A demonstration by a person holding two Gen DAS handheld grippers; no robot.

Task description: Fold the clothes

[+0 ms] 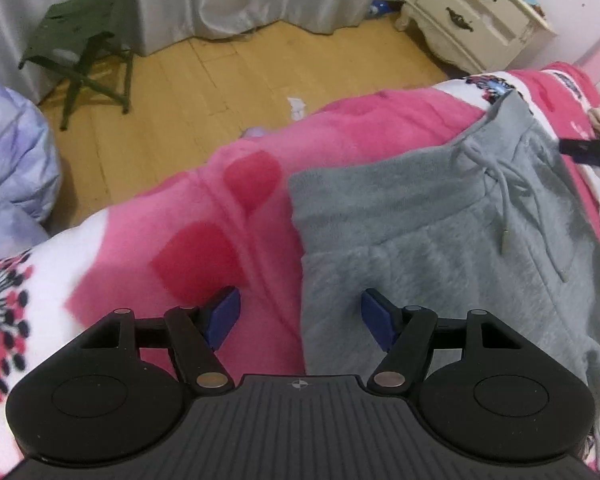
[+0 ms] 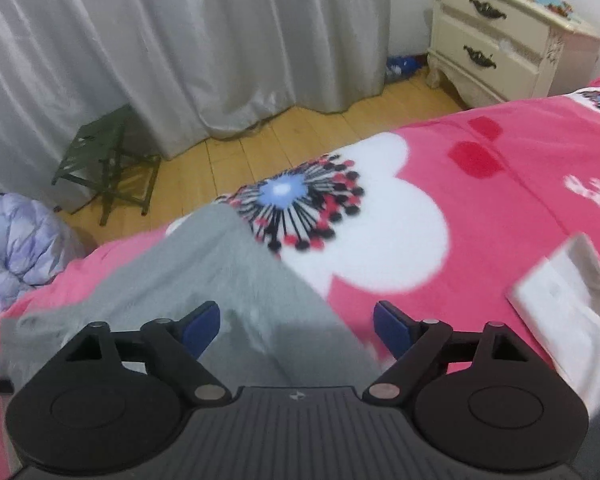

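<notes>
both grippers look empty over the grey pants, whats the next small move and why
Probably lower the left gripper and pinch the pants at the waistband edge below it. Both it and the right gripper are open and hold nothing, and the pants lie spread on the blanket, so nothing can be folded without a grip.

Both wrist cams look steeply down, close over bed blanket (image 1: 148,216); share curtain (image 2: 180,40), nightstand (image 2: 496,36).

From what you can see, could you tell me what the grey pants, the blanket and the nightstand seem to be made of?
Grey pants: soft brushed fleece knit, matte, with a cord drawstring.
Blanket: plush fleece, fuzzy printed surface.
Nightstand: probably painted wood, cream and slightly glossy, with dark, likely metal handles.
</notes>
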